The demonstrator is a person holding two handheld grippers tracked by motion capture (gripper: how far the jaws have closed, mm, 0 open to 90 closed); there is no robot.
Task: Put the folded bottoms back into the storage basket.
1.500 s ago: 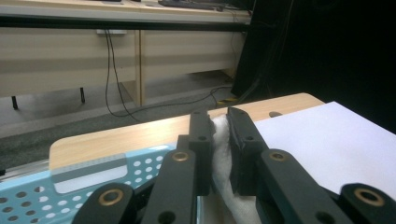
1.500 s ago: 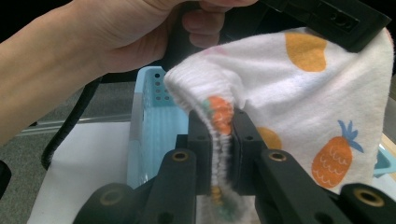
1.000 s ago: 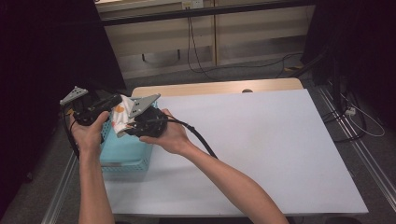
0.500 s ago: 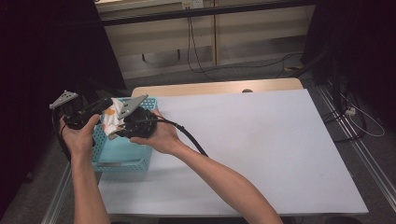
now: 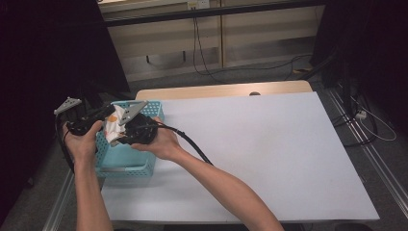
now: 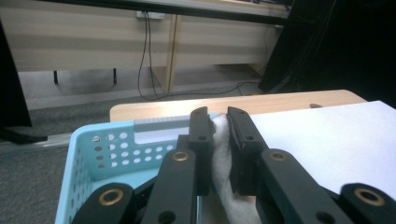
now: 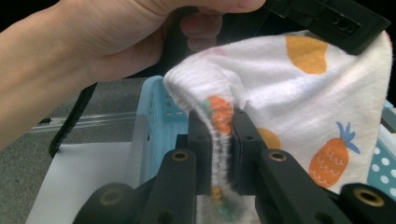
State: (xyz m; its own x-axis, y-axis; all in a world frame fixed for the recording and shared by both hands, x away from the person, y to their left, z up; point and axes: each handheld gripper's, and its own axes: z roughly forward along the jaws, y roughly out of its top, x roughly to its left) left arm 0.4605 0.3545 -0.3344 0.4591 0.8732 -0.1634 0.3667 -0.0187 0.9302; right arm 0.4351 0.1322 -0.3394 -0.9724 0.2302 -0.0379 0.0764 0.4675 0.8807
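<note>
Hanging over the blue basket (image 5: 126, 159) at the table's (image 5: 269, 159) left edge, a white cloth (image 5: 113, 128) with orange pineapple prints is pinched from both sides. The left gripper (image 5: 98, 115), on the basket's outer side, clamps one fold. The right gripper (image 5: 126, 134), just beside it, nips the ribbed hem. The cloth appears clear of the basket floor, though hands obscure this.

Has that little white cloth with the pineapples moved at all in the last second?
Yes. The cloth, pinched by the left claw and right claw, has shifted leftward, from above the basket's right part to its left wall.
</note>
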